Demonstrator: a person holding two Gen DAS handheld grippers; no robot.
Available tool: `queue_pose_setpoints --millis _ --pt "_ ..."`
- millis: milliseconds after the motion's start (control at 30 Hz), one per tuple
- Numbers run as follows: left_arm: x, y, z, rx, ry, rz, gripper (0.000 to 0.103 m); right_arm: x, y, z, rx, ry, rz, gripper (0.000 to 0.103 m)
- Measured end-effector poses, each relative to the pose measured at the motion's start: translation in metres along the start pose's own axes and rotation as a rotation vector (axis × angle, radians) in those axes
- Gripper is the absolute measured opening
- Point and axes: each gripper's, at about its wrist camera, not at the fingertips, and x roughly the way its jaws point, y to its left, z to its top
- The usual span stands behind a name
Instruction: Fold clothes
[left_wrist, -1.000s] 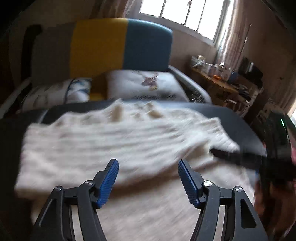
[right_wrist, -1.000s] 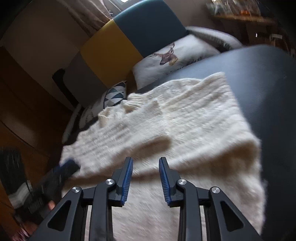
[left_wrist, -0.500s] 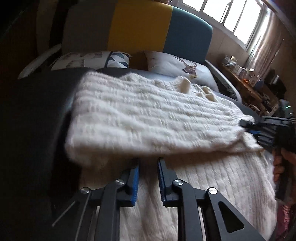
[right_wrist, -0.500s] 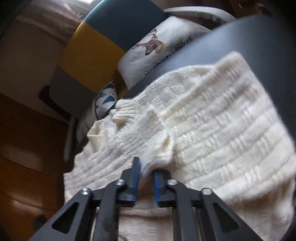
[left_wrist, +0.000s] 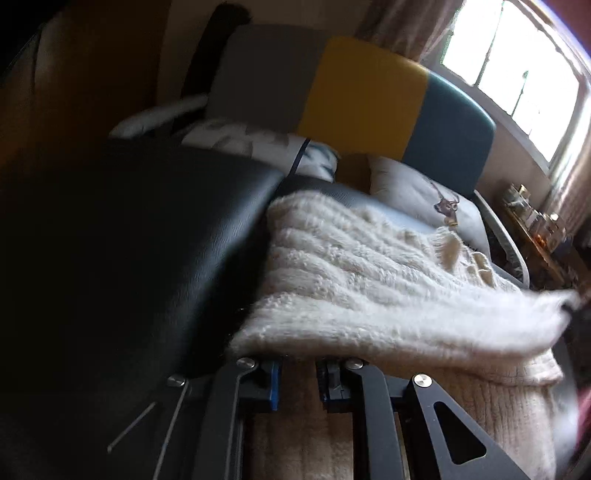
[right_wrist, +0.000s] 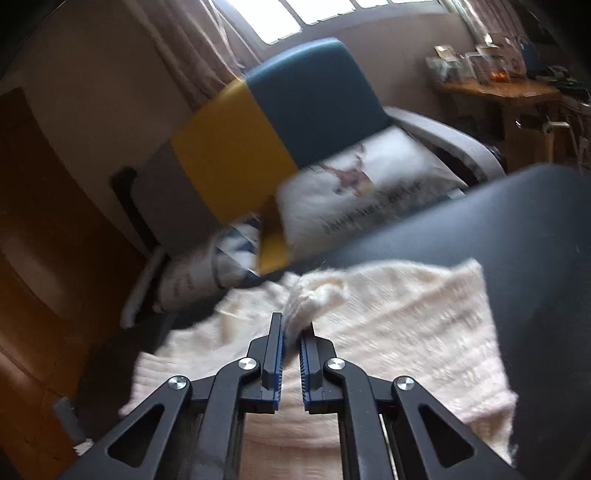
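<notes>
A cream knitted sweater (left_wrist: 369, 280) lies on a black padded table (left_wrist: 140, 236). My left gripper (left_wrist: 297, 363) is shut on the sweater's near folded edge, which is lifted and drapes over the fingertips. In the right wrist view the sweater (right_wrist: 406, 325) spreads over the same table (right_wrist: 517, 229). My right gripper (right_wrist: 291, 332) is shut on a bunched corner of it and holds it raised above the lower layer. The lifted edge stretches between the two grippers.
Behind the table stands a sofa with a grey, yellow and teal back (left_wrist: 362, 99) and printed cushions (left_wrist: 436, 199). A cluttered wooden side table (right_wrist: 498, 85) stands at the right under a bright window. A wooden cabinet (right_wrist: 44, 258) is at the left.
Both grippers closed on the sweater's edge and have lifted it, carrying the fold towards the far side. The views have tilted upward.
</notes>
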Motion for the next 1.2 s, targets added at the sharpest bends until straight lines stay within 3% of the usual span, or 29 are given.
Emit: queue_pose_setpoints --millis 133,233,400,500,600,667,767,867,967,1000,1067,1200 --pt "0.001 0.005 -0.001 -0.013 0.011 -0.012 0.017 0.036 -0.035 -0.024 0.099 0.114 -0.047 0.006" --pt "0.002 0.002 0.0 -0.009 0.016 -0.012 0.017 0.047 -0.048 -0.033 0.133 0.145 -0.046 0.006" --pt "-0.002 -0.002 0.001 0.019 0.048 -0.015 0.017 0.021 -0.032 -0.019 0.073 0.048 0.005 0.006" --pt "-0.015 -0.008 -0.008 0.102 0.094 -0.059 0.017 0.024 -0.027 -0.017 -0.005 0.059 -0.058 0.006" --pt "-0.042 -0.005 -0.022 0.178 0.099 -0.094 0.027 0.046 -0.042 -0.025 0.018 0.14 -0.107 0.006" --pt "-0.068 0.003 -0.031 0.177 0.06 -0.11 0.041 0.045 -0.049 -0.027 0.032 0.127 -0.091 0.006" --pt "-0.096 0.007 -0.031 0.155 -0.029 -0.111 0.043 0.043 -0.059 -0.03 0.046 0.109 -0.071 0.006" --pt "-0.087 -0.017 -0.013 0.179 -0.056 -0.096 0.043 0.045 -0.058 -0.029 0.035 0.116 -0.076 0.006" --pt "-0.049 -0.049 0.006 0.221 -0.015 -0.067 0.042 0.046 -0.056 -0.027 0.035 0.126 -0.085 0.006" --pt "-0.036 -0.06 0.012 0.245 -0.006 -0.035 0.039 0.047 -0.056 -0.027 0.032 0.131 -0.085 0.006" --pt "-0.013 -0.075 0.021 0.289 0.004 0.033 0.017 0.047 -0.055 -0.027 0.026 0.142 -0.083 0.006" --pt "0.017 -0.072 0.023 0.329 0.018 0.158 0.014 0.045 -0.055 -0.023 -0.001 0.176 -0.076 0.005"
